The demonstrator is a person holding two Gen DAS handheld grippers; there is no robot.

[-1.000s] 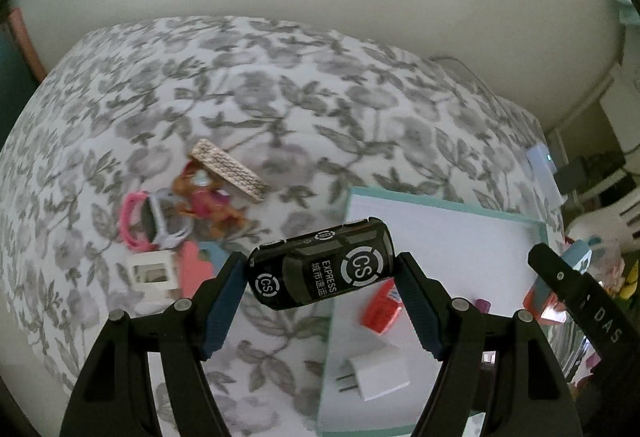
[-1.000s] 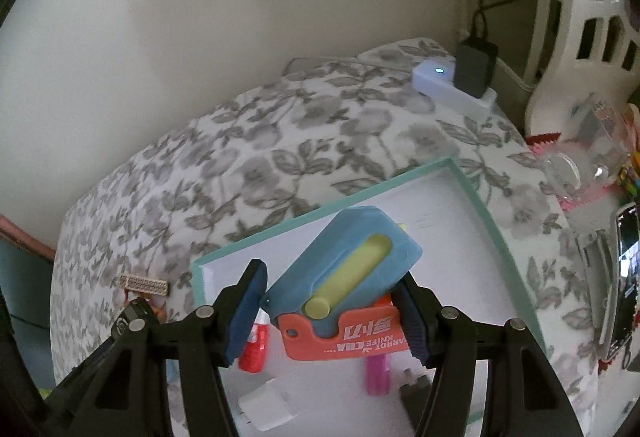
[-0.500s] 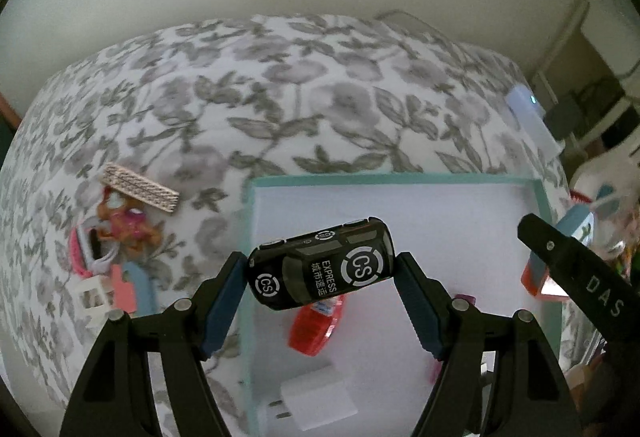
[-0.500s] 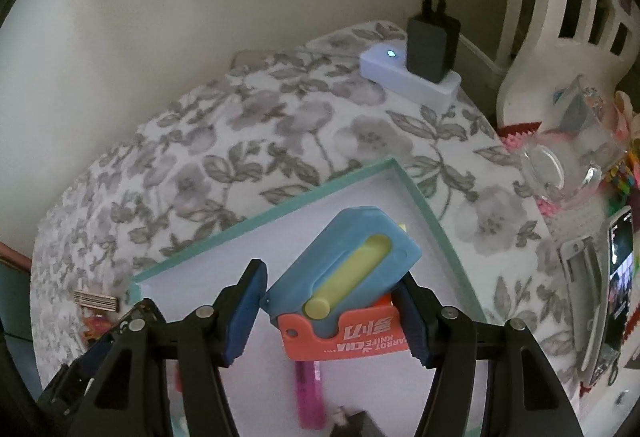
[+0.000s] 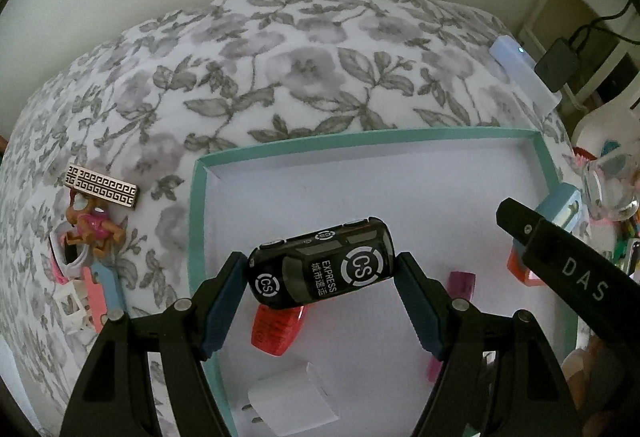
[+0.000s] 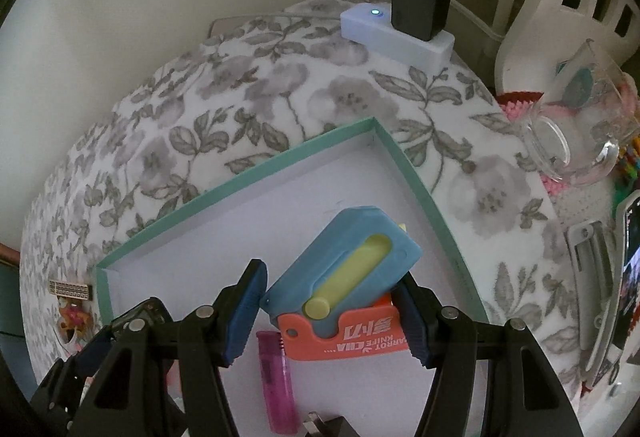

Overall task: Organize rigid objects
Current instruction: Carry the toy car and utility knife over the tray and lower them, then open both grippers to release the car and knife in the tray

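Observation:
My left gripper (image 5: 320, 265) is shut on a black toy car (image 5: 322, 263) marked CS EXPRESS, gripped end to end between the blue pads. It hangs over a white box with a teal rim (image 5: 360, 139). In the right wrist view my right gripper (image 6: 330, 277) is shut on a blue toy knife with a yellow slider (image 6: 344, 265), stacked on an orange one (image 6: 352, 335), above the same box (image 6: 240, 181). On the box floor lie a red item (image 5: 276, 331), a white plug (image 5: 292, 405) and a pink lighter (image 6: 276, 381).
Left of the box on the floral cloth lie a patterned metal bar (image 5: 102, 186), a small toy figure (image 5: 90, 231) and pink and blue pieces. A white power strip with a black adapter (image 6: 400, 29), a glass cup (image 6: 568, 149) and a phone (image 6: 632, 257) sit to the right.
My left gripper has carried the car rightward and lower, from beside the box to over it. The right gripper has sunk toward the box with the toy knives. Both grips are unchanged.

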